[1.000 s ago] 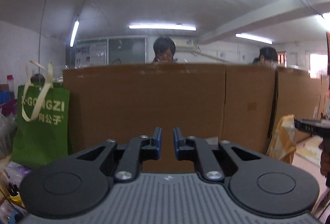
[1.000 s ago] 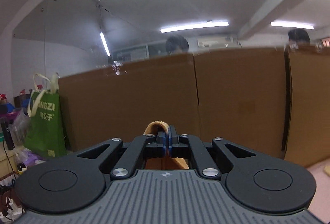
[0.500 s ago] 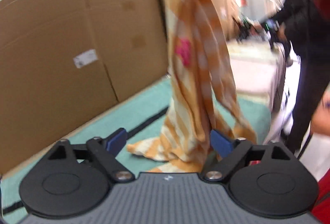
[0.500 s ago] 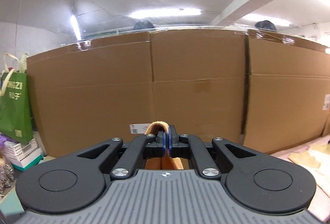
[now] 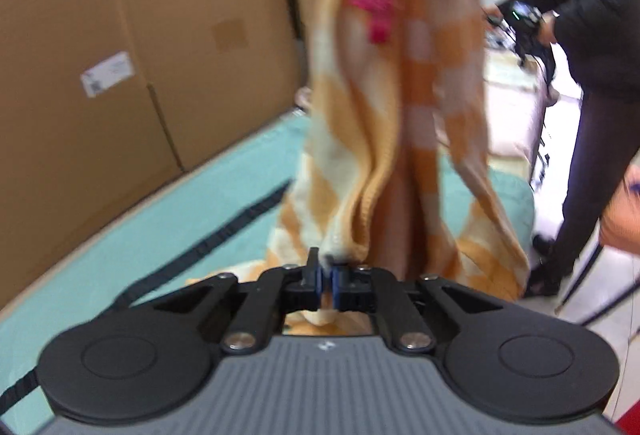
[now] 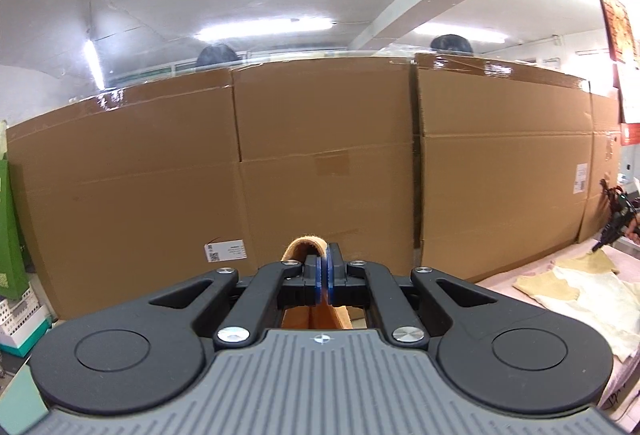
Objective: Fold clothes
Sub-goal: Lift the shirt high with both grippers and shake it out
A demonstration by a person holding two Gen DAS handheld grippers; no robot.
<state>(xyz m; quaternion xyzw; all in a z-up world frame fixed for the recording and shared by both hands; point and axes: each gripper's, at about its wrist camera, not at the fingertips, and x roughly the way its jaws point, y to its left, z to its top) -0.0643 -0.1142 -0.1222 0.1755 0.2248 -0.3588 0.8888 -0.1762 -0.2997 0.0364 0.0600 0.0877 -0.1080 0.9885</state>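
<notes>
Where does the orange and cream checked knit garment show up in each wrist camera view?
Left wrist: the orange and cream checked knit garment hangs down the centre, its lower edge pinched in the left gripper.
Right wrist: only an orange fold pokes above the shut right gripper.
Shared landmark: the brown cardboard wall with its white label.

Knitted checked cloth garment [image 5: 400, 123], matt cardboard wall [image 6: 320, 171]
</notes>
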